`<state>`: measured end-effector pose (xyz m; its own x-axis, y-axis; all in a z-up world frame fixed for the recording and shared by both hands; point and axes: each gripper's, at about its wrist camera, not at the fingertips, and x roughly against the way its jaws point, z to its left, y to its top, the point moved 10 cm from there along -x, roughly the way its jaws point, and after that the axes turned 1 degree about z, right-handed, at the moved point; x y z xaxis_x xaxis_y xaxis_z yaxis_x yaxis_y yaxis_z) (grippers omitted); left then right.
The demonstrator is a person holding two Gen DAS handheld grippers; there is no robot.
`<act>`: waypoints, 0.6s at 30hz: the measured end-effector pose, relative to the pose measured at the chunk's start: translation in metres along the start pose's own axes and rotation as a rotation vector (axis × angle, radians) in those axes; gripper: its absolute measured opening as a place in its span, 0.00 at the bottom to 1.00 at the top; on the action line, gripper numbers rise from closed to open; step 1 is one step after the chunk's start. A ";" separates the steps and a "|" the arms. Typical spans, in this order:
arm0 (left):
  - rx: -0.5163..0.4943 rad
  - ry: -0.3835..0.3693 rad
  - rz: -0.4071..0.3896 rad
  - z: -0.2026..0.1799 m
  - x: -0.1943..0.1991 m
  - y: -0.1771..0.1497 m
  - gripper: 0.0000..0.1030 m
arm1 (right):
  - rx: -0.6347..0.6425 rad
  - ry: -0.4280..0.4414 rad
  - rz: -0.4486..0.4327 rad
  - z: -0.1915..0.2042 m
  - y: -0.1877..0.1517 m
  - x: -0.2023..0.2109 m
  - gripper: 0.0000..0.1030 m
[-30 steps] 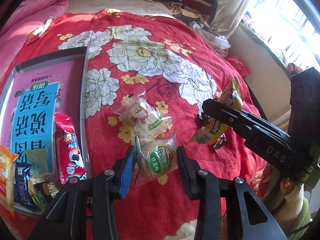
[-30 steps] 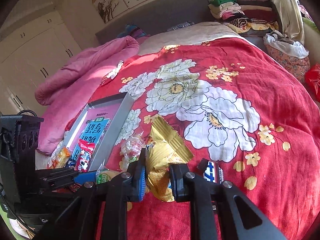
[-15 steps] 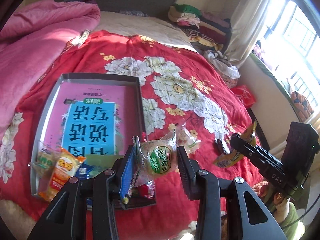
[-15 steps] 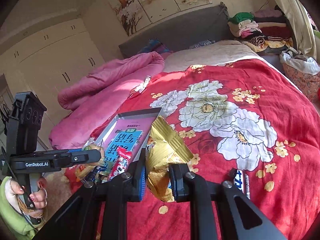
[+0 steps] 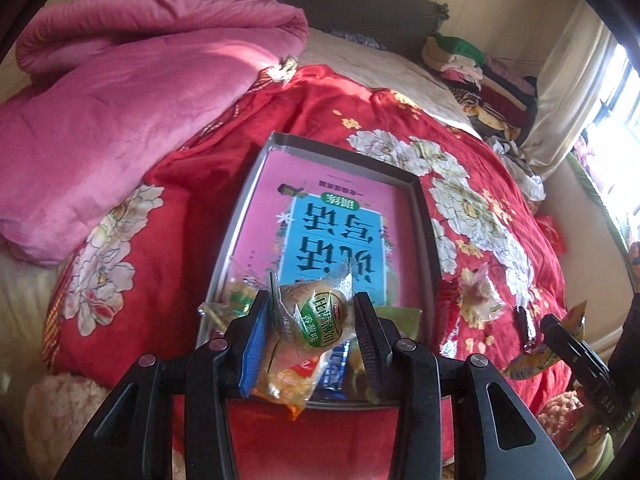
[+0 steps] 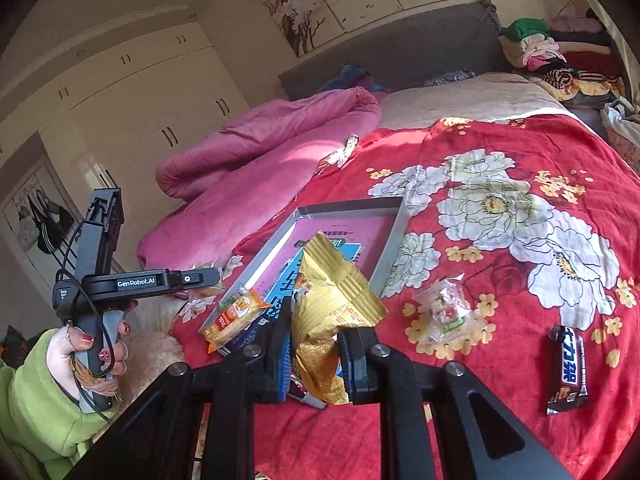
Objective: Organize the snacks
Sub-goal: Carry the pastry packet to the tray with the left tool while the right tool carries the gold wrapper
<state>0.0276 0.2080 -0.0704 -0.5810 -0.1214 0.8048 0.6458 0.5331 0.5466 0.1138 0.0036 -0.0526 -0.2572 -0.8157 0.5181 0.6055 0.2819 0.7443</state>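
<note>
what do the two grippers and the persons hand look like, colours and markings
Both grippers are black, angular frames with silver bolts. The left gripper has a blue pad on one finger; seen from the right wrist, its side reads "GenRobot.AI" and a black cable loops off it. The hand on its grey handle has red-painted nails and a light green fleecy sleeve.

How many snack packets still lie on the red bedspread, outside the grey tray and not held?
2: a clear candy bag beside the tray's right wall, and a dark chocolate bar further right. Others may be hidden behind the jaws.
</note>
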 end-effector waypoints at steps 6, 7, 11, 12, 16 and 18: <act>0.018 0.048 0.022 0.035 -0.001 -0.016 0.42 | 0.020 0.032 0.030 0.023 -0.004 -0.016 0.20; 0.019 0.052 0.026 0.039 -0.002 -0.019 0.42 | 0.022 0.034 0.034 0.026 -0.005 -0.019 0.20; 0.014 0.071 0.043 0.045 -0.006 -0.029 0.42 | 0.034 0.043 0.049 0.036 -0.007 -0.027 0.20; 0.012 0.081 0.045 0.047 -0.008 -0.030 0.42 | 0.038 0.041 0.052 0.038 -0.007 -0.029 0.20; -0.017 0.117 0.044 0.049 -0.014 -0.032 0.42 | 0.054 0.031 0.062 0.045 -0.006 -0.036 0.20; -0.022 0.113 0.051 0.048 -0.018 -0.034 0.42 | 0.064 0.028 0.064 0.048 -0.005 -0.041 0.20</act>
<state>-0.0076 0.2321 -0.1142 -0.4879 -0.1889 0.8522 0.6850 0.5223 0.5079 0.0854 0.0595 -0.0575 -0.1974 -0.8086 0.5543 0.5702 0.3652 0.7358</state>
